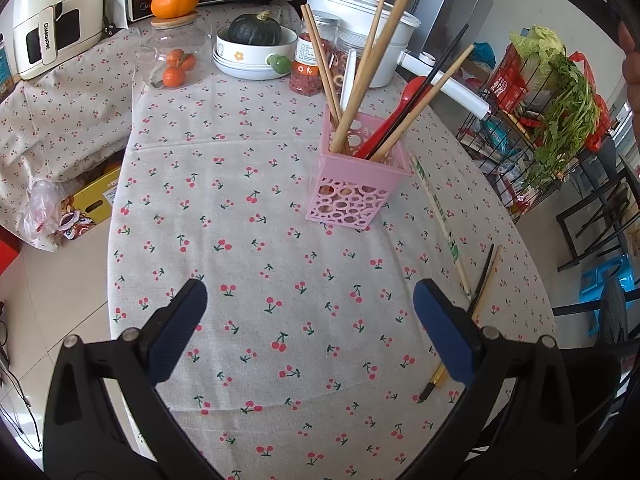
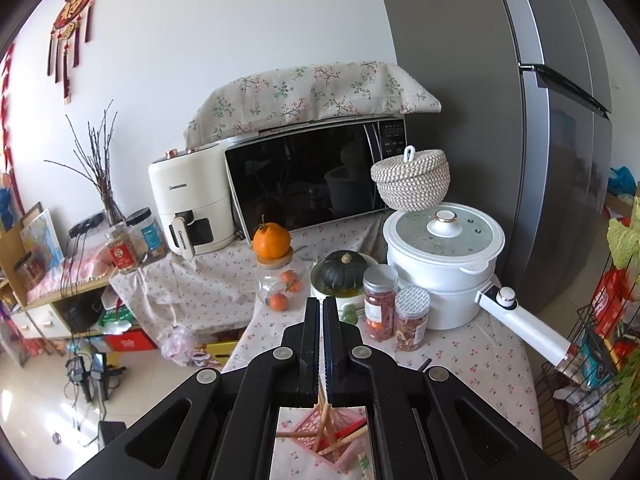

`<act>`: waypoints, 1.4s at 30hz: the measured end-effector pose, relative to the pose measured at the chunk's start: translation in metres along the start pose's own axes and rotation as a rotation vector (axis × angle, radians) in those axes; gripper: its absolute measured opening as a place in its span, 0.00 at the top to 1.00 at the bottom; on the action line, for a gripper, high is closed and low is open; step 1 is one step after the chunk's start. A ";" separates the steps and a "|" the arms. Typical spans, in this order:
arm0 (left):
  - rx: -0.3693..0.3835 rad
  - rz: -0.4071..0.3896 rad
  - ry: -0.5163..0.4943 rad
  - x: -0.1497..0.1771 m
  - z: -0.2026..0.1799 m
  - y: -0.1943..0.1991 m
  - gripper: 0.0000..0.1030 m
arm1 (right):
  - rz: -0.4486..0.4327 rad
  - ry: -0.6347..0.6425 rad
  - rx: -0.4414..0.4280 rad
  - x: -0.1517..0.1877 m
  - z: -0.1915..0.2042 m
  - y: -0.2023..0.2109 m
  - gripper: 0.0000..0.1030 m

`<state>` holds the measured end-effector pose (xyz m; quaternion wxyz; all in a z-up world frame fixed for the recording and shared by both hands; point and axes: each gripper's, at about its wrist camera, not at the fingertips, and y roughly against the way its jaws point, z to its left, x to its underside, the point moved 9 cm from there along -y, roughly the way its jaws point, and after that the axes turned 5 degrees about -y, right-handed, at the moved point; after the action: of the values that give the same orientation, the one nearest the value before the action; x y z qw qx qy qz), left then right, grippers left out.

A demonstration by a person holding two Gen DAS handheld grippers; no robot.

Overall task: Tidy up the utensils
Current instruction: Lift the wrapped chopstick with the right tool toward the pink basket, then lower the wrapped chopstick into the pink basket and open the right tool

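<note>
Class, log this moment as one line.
left gripper: open, empty | right gripper: shut | pink perforated plastic holder: holds utensils | table: loose chopsticks

A pink holder [image 1: 357, 184] pierced with circle cut-outs stands on a beige tablecloth [image 1: 240, 240] printed with red cherries. At its 12 o'clock sits a dark green squash [image 1: 256, 29] in a white bowl [image 1: 252, 54]. A red spoon [image 1: 394, 118] leans among tan chopsticks [image 1: 370, 68] in the holder.

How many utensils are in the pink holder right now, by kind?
Wooden chopsticks: 5
Black chopstick: 1
Red spoon: 1
White spoon: 1
Total in the pink holder: 8
</note>
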<state>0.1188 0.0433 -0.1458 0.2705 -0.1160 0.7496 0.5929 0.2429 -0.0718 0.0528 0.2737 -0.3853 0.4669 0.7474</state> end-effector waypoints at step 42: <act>0.003 0.034 0.020 0.006 0.005 -0.005 0.01 | -0.025 0.078 -0.068 0.080 0.006 -0.025 0.90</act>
<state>0.1180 0.0471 -0.1540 0.2532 -0.1090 0.7549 0.5950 0.2161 -0.0521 -0.0238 0.2514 -0.4291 0.4467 0.7437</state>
